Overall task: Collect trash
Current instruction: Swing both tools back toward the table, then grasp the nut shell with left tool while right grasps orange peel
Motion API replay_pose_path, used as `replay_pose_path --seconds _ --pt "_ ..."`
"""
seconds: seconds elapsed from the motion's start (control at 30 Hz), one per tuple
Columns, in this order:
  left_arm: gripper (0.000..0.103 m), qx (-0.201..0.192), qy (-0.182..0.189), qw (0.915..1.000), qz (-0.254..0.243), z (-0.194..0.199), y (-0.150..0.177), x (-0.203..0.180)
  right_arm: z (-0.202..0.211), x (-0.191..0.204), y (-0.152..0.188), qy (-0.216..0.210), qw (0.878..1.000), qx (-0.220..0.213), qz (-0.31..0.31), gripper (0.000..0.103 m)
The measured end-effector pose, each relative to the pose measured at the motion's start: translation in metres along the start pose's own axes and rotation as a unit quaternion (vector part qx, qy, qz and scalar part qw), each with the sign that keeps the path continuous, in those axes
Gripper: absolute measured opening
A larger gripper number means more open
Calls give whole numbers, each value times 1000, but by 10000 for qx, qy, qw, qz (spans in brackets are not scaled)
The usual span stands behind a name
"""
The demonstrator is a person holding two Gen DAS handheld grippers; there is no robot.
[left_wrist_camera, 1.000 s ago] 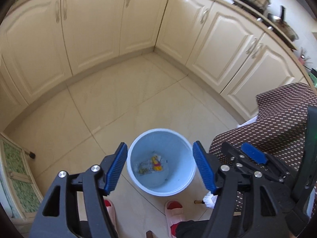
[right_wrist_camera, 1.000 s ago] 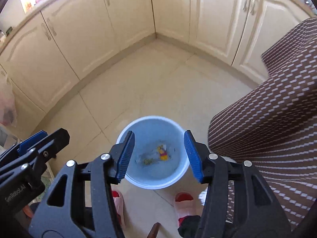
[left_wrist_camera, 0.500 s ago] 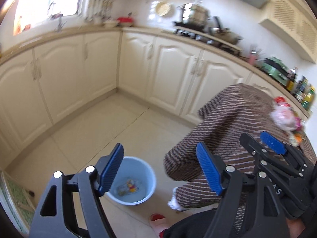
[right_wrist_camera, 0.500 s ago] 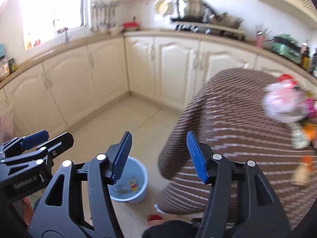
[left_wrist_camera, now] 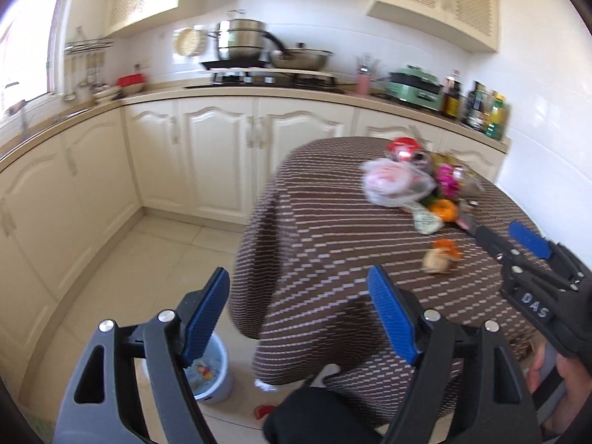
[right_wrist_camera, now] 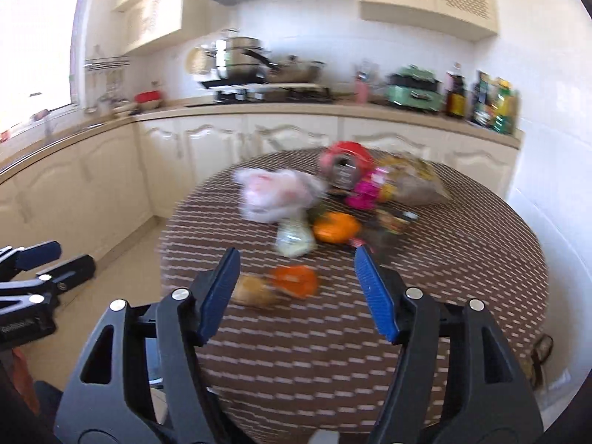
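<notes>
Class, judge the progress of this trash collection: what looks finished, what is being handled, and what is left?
Done: a few wrappers lie in the blue bin on the floor.
In hand: nothing. The left tongs and right tongs are empty; their jaws have just been opening.
Left: the trash on the table, including the white plastic bag, orange peel and red can.

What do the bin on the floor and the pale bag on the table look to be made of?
Bin: looks like rigid plastic, pale blue with a smooth, slightly glossy wall and a rolled rim. Pale bag: probably thin plastic film, translucent white with pink showing through and crumpled folds; motion blur leaves it uncertain.
</notes>
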State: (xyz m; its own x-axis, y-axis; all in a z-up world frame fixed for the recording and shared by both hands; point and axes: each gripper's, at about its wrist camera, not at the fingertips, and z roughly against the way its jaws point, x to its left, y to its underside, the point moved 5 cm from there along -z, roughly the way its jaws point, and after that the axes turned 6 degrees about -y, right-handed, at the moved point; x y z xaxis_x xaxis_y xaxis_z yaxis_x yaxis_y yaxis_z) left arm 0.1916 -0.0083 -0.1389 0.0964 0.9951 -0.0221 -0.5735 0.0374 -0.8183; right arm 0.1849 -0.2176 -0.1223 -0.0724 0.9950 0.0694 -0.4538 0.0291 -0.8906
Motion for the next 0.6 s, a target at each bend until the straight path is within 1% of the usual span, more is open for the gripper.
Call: replay_pose_path --seconds 0.07,0.17,0.33,0.5,0.57,0.6 --pt "76 57 108 9999 -62 -7 -3 -11 -5 -16 3 60 9998 106 -169 64" --pt "76 72 264 9994 -222 -13 -9 -33 -12 -33 11 -12 9988 273 -408 64" --pt "76 230 692 9959 -538 -31 -10 -75 -13 -49 22 54 9979 318 -557 65" --pt "75 447 819 9926 -771 -58 -6 -103 -16 -63 26 89 9969 387 -686 65" --pt "67 529 858 9915 -824 -65 -4 -109 -19 -67 27 104 9964 435 -714 65" --pt "59 599 908 9904 -852 -69 -3 -113 -20 -68 27 101 9963 453 -729 65"
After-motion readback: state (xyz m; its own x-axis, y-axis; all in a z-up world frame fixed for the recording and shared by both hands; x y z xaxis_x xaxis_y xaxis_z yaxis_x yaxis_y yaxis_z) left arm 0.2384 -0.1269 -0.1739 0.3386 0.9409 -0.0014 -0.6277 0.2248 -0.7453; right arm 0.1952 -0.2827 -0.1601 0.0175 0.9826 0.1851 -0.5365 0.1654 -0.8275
